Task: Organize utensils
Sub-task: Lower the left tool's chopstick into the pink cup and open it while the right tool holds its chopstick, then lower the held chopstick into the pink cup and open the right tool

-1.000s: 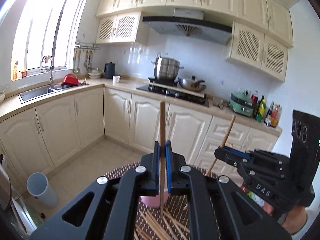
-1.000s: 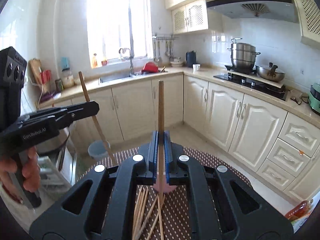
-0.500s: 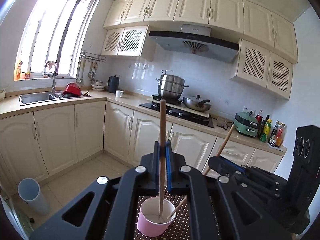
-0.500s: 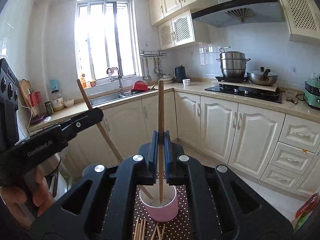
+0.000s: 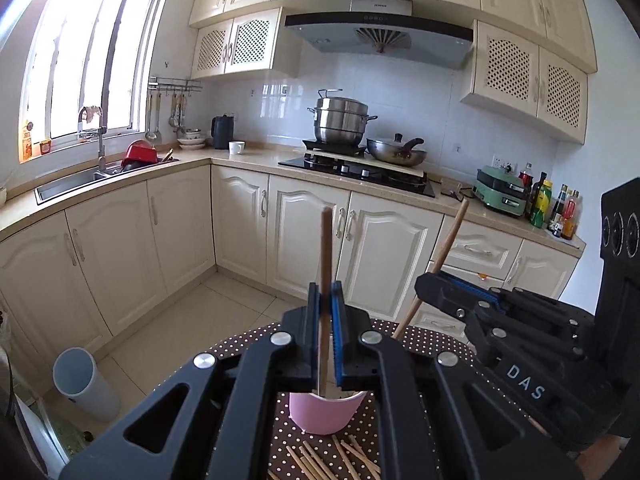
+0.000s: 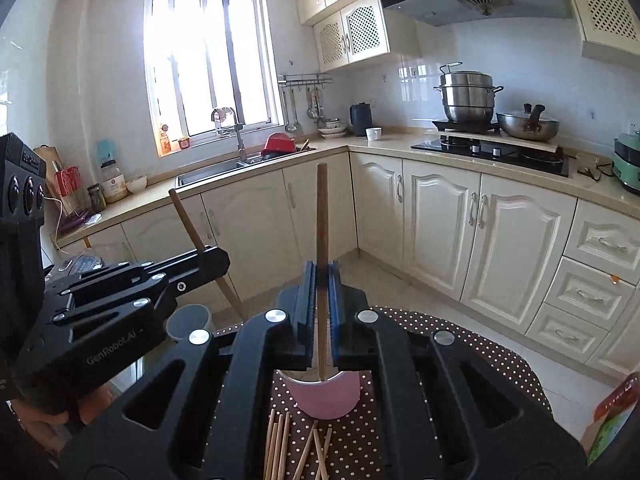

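A: What is sitting in the pink cup (image 5: 326, 416)?
B: Two chopstick tips. The left gripper (image 5: 329, 300) is clamping one brown wooden chopstick (image 5: 325, 264) upright; the right gripper (image 6: 322, 276) is pinching another chopstick (image 6: 321, 216). Loose chopsticks (image 6: 294, 446) are lying beside it.

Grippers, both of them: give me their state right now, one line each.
Left gripper: closed on a wooden chopstick, tip down in the pink cup.
Right gripper: closed on another chopstick, over the same cup.
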A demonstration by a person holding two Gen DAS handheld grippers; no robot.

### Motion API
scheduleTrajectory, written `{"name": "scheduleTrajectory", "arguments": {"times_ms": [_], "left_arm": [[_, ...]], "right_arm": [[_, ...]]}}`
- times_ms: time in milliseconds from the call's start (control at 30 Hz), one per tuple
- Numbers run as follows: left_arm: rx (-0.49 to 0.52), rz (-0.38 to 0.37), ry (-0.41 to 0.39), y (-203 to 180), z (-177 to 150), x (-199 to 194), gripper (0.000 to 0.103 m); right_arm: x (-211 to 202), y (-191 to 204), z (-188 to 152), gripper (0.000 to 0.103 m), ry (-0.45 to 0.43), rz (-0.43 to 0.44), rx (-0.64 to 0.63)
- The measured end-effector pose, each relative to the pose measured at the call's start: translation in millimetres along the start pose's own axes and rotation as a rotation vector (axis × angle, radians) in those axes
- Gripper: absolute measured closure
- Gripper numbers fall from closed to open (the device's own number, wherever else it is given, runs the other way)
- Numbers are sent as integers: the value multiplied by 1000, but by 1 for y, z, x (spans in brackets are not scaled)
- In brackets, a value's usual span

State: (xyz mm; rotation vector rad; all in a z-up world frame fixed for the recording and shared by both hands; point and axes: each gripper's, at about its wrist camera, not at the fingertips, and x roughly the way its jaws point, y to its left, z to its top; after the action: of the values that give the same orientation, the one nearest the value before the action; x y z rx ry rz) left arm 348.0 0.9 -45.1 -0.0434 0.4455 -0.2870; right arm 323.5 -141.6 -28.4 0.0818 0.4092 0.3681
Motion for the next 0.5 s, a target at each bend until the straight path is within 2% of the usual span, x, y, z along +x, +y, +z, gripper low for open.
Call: {"name": "scheduleTrajectory", "arguments": {"times_ms": [133, 167, 200, 233, 367, 500], "left_arm": [[2, 10, 23, 2, -7, 2, 96], [-3, 5, 36, 3, -8, 3, 87], [-6, 7, 47, 4, -8, 3, 73], [-6, 14, 49, 5, -10, 2, 69], [4, 31, 46, 8, -12, -5, 67], [-7, 34, 51, 12, -17, -13, 56]], "right_arm": [[2, 0, -6, 97, 20, -5, -3], [2, 1, -8, 97, 25, -5, -3], [3, 1, -9, 97, 29, -5, -2], [3, 1, -10, 97, 32, -7, -3], [4, 2, -15, 97, 45, -11, -2], [6, 2, -19, 97, 62, -16, 1]]}}
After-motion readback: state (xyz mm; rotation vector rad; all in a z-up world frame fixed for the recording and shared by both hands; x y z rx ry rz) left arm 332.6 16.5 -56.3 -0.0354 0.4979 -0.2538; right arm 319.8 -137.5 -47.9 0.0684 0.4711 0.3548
